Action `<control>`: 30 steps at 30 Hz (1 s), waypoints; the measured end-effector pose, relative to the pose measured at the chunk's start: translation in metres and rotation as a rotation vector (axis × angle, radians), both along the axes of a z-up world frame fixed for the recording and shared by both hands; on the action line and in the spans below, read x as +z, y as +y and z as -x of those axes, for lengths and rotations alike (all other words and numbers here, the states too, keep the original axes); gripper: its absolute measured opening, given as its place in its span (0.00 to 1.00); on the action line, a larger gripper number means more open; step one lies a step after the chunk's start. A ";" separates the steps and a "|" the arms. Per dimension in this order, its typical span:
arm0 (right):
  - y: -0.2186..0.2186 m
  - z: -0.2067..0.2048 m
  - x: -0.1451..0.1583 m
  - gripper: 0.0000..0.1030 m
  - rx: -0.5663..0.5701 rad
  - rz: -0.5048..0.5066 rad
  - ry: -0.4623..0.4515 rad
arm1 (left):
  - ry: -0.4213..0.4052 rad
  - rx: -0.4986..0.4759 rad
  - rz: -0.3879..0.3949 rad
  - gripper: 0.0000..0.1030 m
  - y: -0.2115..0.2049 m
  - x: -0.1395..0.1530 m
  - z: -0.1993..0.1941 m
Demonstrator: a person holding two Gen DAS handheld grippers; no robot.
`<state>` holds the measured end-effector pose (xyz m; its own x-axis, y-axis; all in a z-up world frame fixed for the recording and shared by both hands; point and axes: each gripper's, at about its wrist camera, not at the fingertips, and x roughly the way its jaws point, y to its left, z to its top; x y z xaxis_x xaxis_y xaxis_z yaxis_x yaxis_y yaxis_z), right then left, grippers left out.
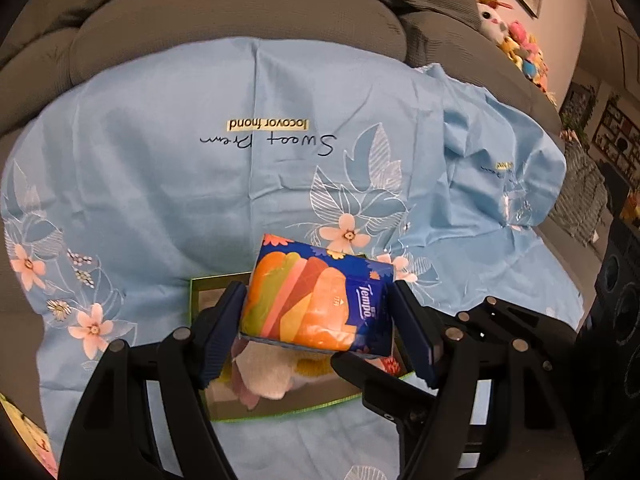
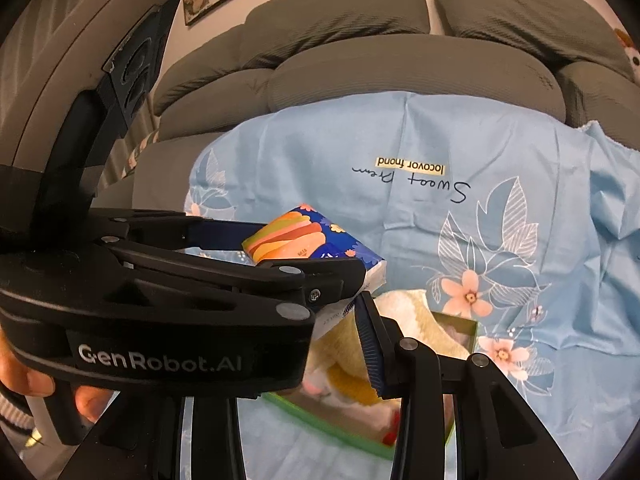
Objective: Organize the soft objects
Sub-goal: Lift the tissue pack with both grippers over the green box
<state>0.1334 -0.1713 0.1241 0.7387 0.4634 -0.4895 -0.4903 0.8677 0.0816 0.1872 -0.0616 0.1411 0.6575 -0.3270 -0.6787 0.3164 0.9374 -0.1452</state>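
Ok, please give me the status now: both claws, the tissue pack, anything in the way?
Left claw shut on tissue pack, above green box. Right claw state unclear. Plush toy already fills the box.

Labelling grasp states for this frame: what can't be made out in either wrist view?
- Right gripper: in the right wrist view, the left gripper's body hides one finger, so open or shut is unclear.
- Green box contents: in the left wrist view the tissue pack covers most; a plush toy shows, blurred.
- Plush pile: left wrist view, edge distortion, too small to identify.
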 end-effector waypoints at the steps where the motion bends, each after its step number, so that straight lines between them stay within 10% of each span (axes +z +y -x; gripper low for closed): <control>1: 0.001 -0.004 -0.001 0.39 0.001 0.002 0.003 | 0.012 0.005 0.013 0.70 0.002 -0.003 -0.007; 30: 0.038 -0.100 -0.092 0.39 0.038 0.107 0.240 | 0.242 0.117 0.099 0.72 0.037 -0.107 -0.081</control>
